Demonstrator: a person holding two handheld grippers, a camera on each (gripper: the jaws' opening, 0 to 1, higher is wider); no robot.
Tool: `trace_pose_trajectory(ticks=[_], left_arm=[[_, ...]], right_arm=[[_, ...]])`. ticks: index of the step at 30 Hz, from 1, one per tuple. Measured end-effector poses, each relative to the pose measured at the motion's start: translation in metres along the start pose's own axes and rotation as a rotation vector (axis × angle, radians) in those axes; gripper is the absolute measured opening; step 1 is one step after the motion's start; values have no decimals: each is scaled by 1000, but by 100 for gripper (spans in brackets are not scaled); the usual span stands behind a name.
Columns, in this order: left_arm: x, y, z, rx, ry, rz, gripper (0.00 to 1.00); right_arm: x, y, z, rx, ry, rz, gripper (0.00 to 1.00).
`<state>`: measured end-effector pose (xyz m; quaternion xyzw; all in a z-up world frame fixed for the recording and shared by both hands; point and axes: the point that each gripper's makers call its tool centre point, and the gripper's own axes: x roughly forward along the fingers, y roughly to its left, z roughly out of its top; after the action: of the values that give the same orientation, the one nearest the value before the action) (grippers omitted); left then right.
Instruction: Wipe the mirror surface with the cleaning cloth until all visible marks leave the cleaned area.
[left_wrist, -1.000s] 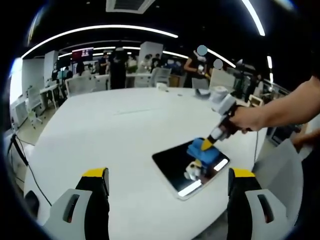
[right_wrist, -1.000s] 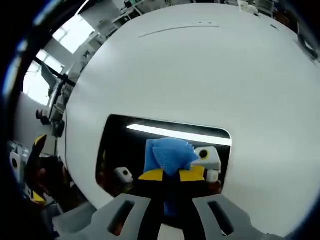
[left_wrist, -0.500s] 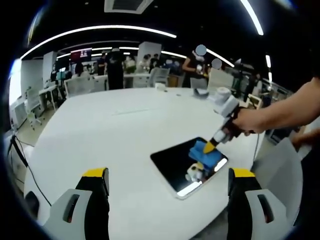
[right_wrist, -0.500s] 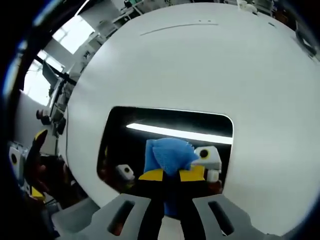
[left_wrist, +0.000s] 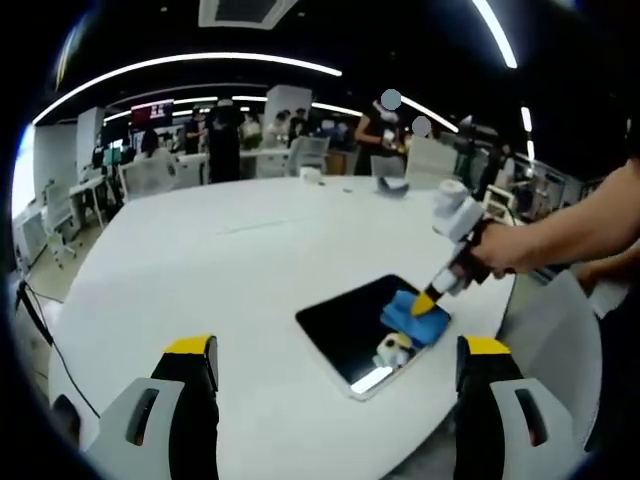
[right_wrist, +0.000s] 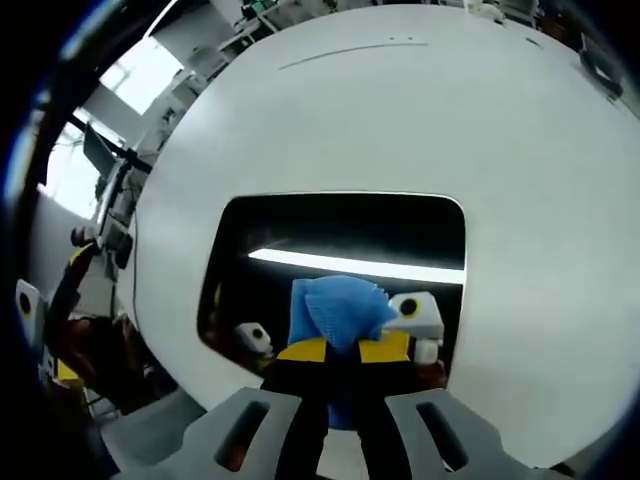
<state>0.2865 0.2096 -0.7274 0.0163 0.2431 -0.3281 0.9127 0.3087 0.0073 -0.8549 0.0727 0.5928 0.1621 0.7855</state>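
Observation:
A dark rectangular mirror (left_wrist: 350, 325) lies flat on the white round table (left_wrist: 230, 270) near its right front edge. My right gripper (left_wrist: 428, 298), held by a person's hand, is shut on a blue cleaning cloth (left_wrist: 410, 316) and presses it against the mirror's right part. In the right gripper view the blue cloth (right_wrist: 335, 310) sits bunched between the yellow-tipped jaws of my right gripper (right_wrist: 344, 350), over the mirror (right_wrist: 340, 235), which reflects a ceiling light strip. My left gripper (left_wrist: 335, 350) is open, held above the table's near edge, well short of the mirror.
A roll of paper (left_wrist: 453, 187) and a small dark object (left_wrist: 391, 186) sit at the table's far right edge. Desks, chairs and several people (left_wrist: 215, 140) fill the room behind. A grey chair back (left_wrist: 555, 340) stands right of the table.
The right gripper has slid the cloth toward the mirror's near right edge. In the right gripper view more of the mirror now shows ahead of the cloth. The left gripper has stayed open.

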Motion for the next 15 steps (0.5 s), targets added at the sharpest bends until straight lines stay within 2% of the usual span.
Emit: trace_pose_trajectory(ticks=[7, 15], left_arm=[[-1, -5, -3, -24, 4, -14, 100], [0, -10, -6, -34, 7, -21, 100]], right_arm=[[2, -2, -3, 2, 0, 3, 4], [-3, 1, -17, -5, 10, 4, 4]])
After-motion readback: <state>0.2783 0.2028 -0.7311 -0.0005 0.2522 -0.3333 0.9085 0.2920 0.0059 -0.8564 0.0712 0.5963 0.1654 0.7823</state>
